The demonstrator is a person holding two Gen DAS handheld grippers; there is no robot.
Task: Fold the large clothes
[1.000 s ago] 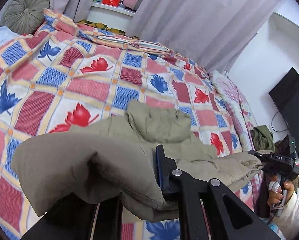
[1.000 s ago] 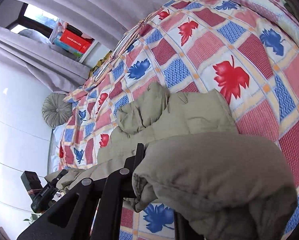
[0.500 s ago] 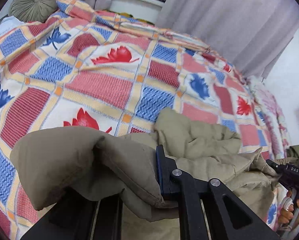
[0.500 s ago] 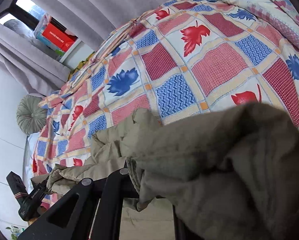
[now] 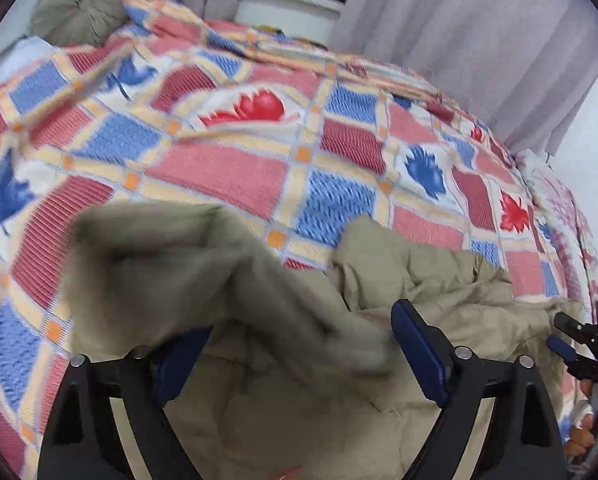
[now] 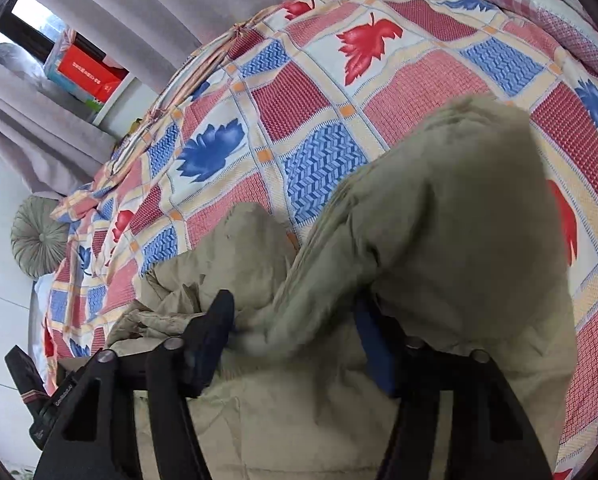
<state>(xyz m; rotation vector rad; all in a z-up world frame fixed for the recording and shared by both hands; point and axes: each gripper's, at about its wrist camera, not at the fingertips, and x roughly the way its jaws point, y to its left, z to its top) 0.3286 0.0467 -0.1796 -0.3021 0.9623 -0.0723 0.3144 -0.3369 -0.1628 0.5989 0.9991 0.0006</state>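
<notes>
Fingers [image 5: 419,344] on the left gripper [image 5: 295,344] stand wide apart, blue pads facing each other, with a blurred fold of the olive padded jacket [image 5: 419,280] lying loose across the gap between them; nothing is pinched. On the right gripper [image 6: 295,332] the fingers [image 6: 211,332] are likewise spread, and a thick roll of the same jacket [image 6: 439,220] drapes over and between them, apparently sliding free, not clamped.

Seen from the left wrist, the jacket lies directly ahead of and below both sets of fingers, bunched on the patchwork quilt [image 5: 219,168] of the bed. Its long axis appears to run across the view, from the blurred end by the left fingers over to the right gripper [image 5: 579,344] at the far right edge, so each hand is at one end of the garment. The bulk of the cloth, a rumpled mound, sits between the two hands and slightly nearer the right one. Any next fold would likely turn on that: the loose ends lie just under each gripper, and the middle mound lies between and beyond them.

Both grippers point forward and slightly down across the bed, low over the fabric, the left one visible from the right wrist as a dark tool [image 6: 39,400] at the lower left. A bare hand [image 5: 579,436] shows beneath the right gripper.

Beyond the jacket, the quilt stretches to grey curtains [image 5: 479,40], a round green cushion [image 5: 79,4] and a shelf of coloured boxes [image 6: 87,76].
</notes>
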